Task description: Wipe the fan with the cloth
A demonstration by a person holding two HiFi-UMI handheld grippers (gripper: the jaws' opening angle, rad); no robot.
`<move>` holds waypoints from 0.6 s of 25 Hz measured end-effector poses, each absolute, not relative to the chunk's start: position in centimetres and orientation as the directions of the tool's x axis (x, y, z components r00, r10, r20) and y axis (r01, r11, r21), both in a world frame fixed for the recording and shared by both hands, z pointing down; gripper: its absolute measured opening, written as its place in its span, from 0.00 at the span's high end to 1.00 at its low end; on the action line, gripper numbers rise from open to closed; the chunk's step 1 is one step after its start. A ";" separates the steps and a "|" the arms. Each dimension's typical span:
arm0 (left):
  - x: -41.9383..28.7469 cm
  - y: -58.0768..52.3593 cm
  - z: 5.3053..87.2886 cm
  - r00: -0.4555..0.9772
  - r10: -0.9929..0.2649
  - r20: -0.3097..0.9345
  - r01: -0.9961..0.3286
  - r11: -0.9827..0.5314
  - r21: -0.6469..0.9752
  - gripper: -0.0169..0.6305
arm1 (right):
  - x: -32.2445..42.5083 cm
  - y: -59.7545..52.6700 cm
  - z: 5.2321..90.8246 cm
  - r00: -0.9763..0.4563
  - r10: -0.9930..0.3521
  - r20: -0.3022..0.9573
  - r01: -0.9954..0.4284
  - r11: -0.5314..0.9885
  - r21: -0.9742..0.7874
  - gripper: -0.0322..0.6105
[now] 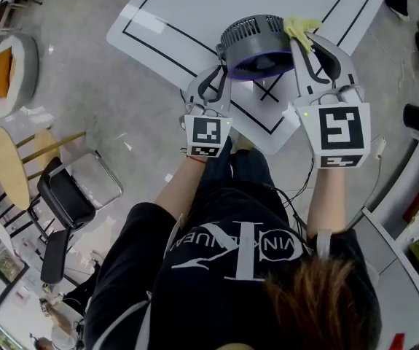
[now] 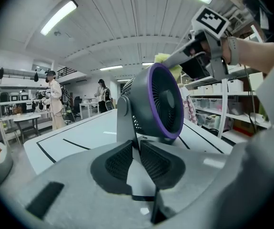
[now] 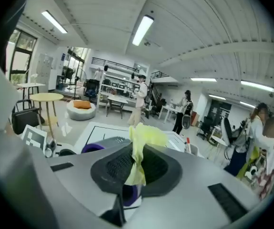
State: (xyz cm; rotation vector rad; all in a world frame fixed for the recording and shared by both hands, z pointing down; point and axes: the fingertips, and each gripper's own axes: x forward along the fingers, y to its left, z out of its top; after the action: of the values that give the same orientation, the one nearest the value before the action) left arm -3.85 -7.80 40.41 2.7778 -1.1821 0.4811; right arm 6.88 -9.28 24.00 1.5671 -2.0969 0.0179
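A: Fan [image 1: 256, 46]?
B: Upright on the white table [image 1: 187, 6], its stand clamped in the left gripper [image 1: 218, 75].
A: Cloth [image 1: 300, 29]?
B: Yellow (crumpled), pinched in the right gripper [image 1: 309, 42], at the fan's rim.

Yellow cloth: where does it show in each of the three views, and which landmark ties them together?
Head view: cloth top, right of centre, on the fan's rim.
Left gripper view: cloth upper middle, just above the fan.
Right gripper view: cloth centre, pinched by the right gripper.
Shared landmark: the fan with its purple ring.
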 end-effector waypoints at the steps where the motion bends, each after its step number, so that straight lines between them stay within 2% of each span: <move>1: -3.8 -7.8 40.4 0.654 -0.686 0.319 -0.714 -0.699 -0.040 0.89 | 5.4 -9.6 23.5 -0.228 -0.887 0.402 -0.881 0.364 0.303 0.90; 6: -3.6 -7.4 40.2 0.667 -0.674 0.319 -0.707 -0.707 -0.017 0.90 | -1.9 -10.3 24.0 -0.368 -0.812 0.452 -0.782 0.534 0.322 0.90; 11: -3.6 -7.5 40.1 0.673 -0.669 0.315 -0.702 -0.712 -0.011 0.90 | -6.4 -10.9 25.0 -0.366 -0.765 0.531 -0.634 0.622 0.459 0.90; 15: -3.6 -7.0 40.9 0.681 -0.657 0.325 -0.696 -0.718 0.009 0.90 | -8.2 -10.5 25.5 -0.378 -0.710 0.594 -0.548 0.688 0.475 0.90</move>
State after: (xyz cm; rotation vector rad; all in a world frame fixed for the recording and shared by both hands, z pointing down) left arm -3.63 -7.04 40.90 2.7581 -1.1159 0.4550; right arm -8.22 -10.49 25.49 0.9632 -2.0779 -0.2511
